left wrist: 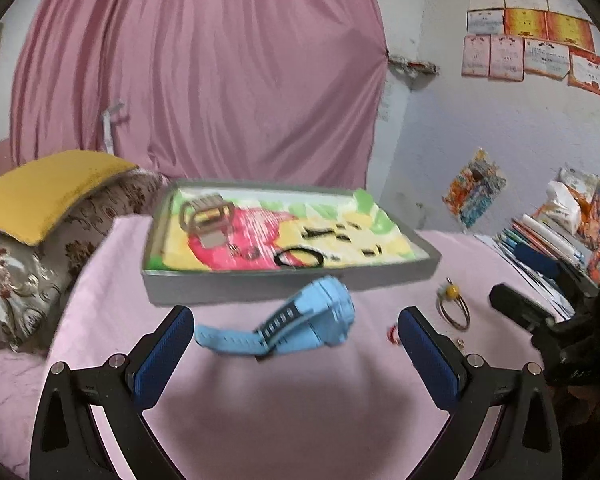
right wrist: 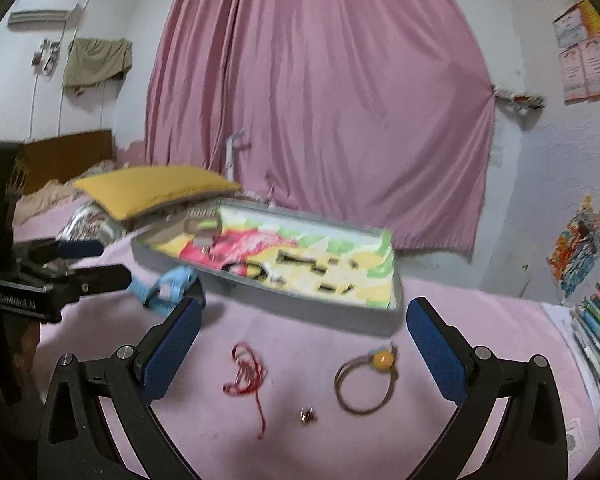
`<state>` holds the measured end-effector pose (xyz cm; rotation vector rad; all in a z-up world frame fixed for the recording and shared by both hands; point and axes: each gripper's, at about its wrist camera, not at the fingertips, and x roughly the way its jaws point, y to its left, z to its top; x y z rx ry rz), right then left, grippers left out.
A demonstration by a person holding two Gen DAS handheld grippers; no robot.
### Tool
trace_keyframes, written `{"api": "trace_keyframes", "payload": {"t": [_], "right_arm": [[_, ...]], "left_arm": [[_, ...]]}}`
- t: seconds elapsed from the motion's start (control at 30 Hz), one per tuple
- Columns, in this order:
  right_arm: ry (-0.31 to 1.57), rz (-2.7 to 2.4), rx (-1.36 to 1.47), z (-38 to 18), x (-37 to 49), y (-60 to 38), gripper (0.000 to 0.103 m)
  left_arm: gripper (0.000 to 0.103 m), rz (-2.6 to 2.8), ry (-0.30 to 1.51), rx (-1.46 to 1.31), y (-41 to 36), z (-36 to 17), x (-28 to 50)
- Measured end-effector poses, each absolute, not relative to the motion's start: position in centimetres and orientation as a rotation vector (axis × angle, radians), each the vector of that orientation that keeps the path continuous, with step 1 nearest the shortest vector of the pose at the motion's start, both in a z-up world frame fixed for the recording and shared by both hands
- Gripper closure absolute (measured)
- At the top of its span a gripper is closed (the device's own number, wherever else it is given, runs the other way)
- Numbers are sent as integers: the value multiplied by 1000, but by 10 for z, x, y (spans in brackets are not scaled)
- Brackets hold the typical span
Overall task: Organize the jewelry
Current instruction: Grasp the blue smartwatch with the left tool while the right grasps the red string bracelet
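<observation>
A light blue watch (left wrist: pixel 296 322) lies on the pink sheet between the open fingers of my left gripper (left wrist: pixel 296 328), just in front of the grey tray (left wrist: pixel 260 286); it also shows in the right wrist view (right wrist: pixel 168 286). The tray (right wrist: pixel 300 306) holds a beige watch (left wrist: pixel 206 216), a black hair tie (left wrist: pixel 300 258) and black hairpins (left wrist: pixel 340 234). My right gripper (right wrist: pixel 304 322) is open and empty above a red string (right wrist: pixel 246 372), a bangle with a yellow bead (right wrist: pixel 366 380) and a small earring (right wrist: pixel 307 414). The left gripper (right wrist: pixel 100 264) shows at the left in the right wrist view.
A yellow pillow (left wrist: pixel 48 188) on patterned bedding lies at the left. Stacked books and papers (left wrist: pixel 540 240) sit at the right edge of the bed. A pink curtain (left wrist: pixel 200 72) hangs behind the tray. The right gripper's black body (left wrist: pixel 540 320) is at the right.
</observation>
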<state>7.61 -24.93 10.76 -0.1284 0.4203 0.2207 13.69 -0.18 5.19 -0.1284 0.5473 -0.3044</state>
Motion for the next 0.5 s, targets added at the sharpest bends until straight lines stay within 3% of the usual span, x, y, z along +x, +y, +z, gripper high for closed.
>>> {"api": "trace_keyframes", "payload": {"t": [0.13, 0.23, 0.5], "right_arm": [[530, 266, -107, 94, 87, -252, 3], [593, 297, -96, 83, 93, -254, 4], [736, 396, -122, 63, 109, -244, 47]], "left_arm": [[2, -360, 622, -157, -4, 44, 145], [15, -387, 662, -154, -11, 38, 149], [40, -450, 729, -121, -31, 28, 159]]}}
